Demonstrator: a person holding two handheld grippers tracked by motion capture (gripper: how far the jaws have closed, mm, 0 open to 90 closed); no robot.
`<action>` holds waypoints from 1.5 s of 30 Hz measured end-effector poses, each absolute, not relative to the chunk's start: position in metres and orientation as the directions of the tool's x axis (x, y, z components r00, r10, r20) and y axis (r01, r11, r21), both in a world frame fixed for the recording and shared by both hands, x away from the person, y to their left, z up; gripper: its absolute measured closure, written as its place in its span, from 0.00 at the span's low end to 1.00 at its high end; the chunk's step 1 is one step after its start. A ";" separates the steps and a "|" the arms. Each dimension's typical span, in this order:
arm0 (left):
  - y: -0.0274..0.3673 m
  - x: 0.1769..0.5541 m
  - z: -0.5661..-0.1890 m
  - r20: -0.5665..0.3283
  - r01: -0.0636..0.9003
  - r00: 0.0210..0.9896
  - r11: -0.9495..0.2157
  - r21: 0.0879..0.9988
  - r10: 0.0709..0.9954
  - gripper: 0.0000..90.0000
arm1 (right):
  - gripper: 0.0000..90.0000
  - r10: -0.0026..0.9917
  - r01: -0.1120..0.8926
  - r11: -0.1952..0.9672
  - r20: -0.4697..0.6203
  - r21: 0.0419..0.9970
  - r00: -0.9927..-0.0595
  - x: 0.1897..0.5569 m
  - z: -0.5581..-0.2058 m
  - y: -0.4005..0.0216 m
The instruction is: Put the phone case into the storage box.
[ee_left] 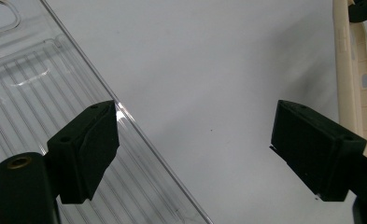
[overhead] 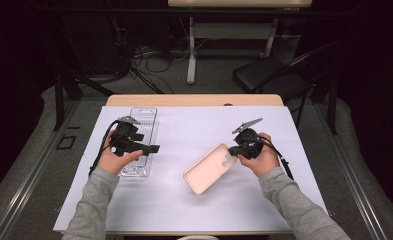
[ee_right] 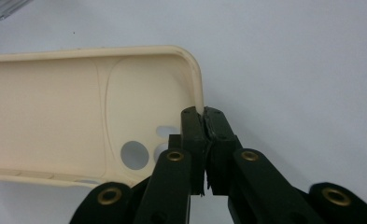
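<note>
The cream phone case point(overhead: 210, 168) lies open side up on the white sheet that covers the desk point(overhead: 194, 210), a little right of the middle. Its long axis runs diagonally, from the near left up to the far right, with the camera-cutout end pointing toward the right hand-held gripper point(overhead: 232, 151). That gripper is clenched on the case's short end wall point(ee_right: 201, 100), the jaws pinching the rim beside the cutout holes. The left hand-held gripper point(overhead: 153, 148) is released, jaws wide apart, over the long edge of a clear plastic tray point(overhead: 143, 131) near the sheet's left side. Bare sheet lies between tray and case and along the near edge.
</note>
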State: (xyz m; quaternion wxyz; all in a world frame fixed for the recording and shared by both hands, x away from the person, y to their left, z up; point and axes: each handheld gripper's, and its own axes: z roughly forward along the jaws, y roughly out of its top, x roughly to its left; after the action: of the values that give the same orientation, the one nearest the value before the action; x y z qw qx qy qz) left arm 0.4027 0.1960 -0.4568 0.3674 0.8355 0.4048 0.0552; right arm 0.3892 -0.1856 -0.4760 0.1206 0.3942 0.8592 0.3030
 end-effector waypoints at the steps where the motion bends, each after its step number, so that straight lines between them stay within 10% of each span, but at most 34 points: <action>1: 0.196 0.403 -0.457 -0.203 0.636 0.665 -0.402 0.659 0.719 0.17 | 0.98 0.751 0.602 0.504 0.031 0.619 -0.660 0.388 -0.476 -0.184; 45: 0.182 0.394 -0.455 -0.248 0.597 0.707 -0.370 0.712 0.662 0.28 | 0.98 0.747 0.388 0.450 -0.101 0.804 -0.657 0.366 -0.476 -0.144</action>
State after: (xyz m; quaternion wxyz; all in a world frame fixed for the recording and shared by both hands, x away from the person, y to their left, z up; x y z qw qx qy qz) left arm 0.3936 0.1816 -0.4554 0.4125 0.8267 0.3806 0.0397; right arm 0.3665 -0.1443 -0.4764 0.2275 0.3459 0.8205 0.3941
